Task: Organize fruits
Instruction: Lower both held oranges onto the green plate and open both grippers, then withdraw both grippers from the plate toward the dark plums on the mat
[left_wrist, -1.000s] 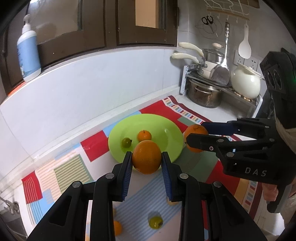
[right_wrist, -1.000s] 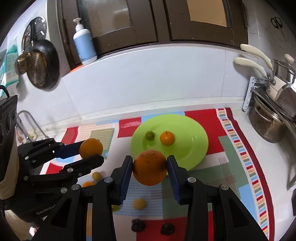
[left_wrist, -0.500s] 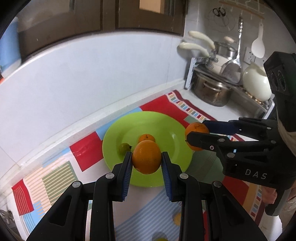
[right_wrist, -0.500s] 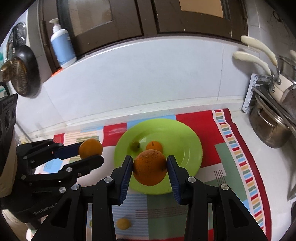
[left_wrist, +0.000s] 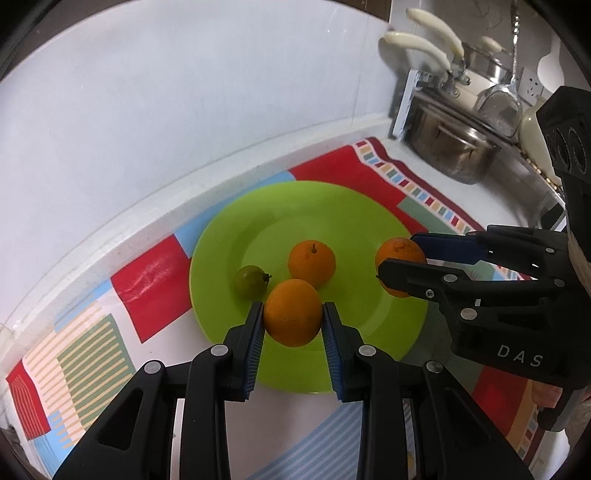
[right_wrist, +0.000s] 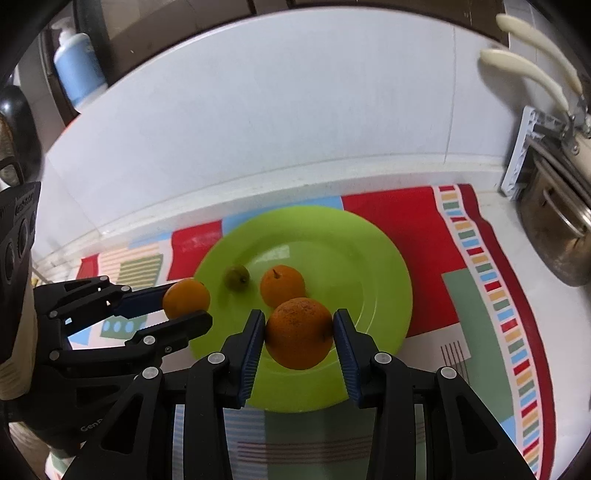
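Note:
A lime-green plate (left_wrist: 354, 221) (right_wrist: 369, 251) lies on a patchwork mat and holds a small orange (left_wrist: 312, 258) (right_wrist: 282, 285) and a little green fruit (left_wrist: 251, 280) (right_wrist: 237, 277). My left gripper (left_wrist: 293, 319) (right_wrist: 186, 304) is shut on a smooth orange (left_wrist: 293, 317) (right_wrist: 186, 298) above the plate's near-left rim. My right gripper (right_wrist: 299, 332) (left_wrist: 400, 264) is shut on a larger, rougher orange (right_wrist: 299, 332) (left_wrist: 400, 264) over the plate's near-right part. Both held oranges hang above the plate, apart from the fruit on it.
The colourful mat (right_wrist: 491, 306) covers the counter against a white tiled wall. Steel pots (left_wrist: 454, 155) (right_wrist: 557, 236) on a rack stand at the right. A blue soap bottle (right_wrist: 77, 70) sits on the ledge at the upper left.
Both grippers have come forward and down toward the plate, each still gripping its orange. The plate now looks larger and the loose fruit on the near mat has left view.

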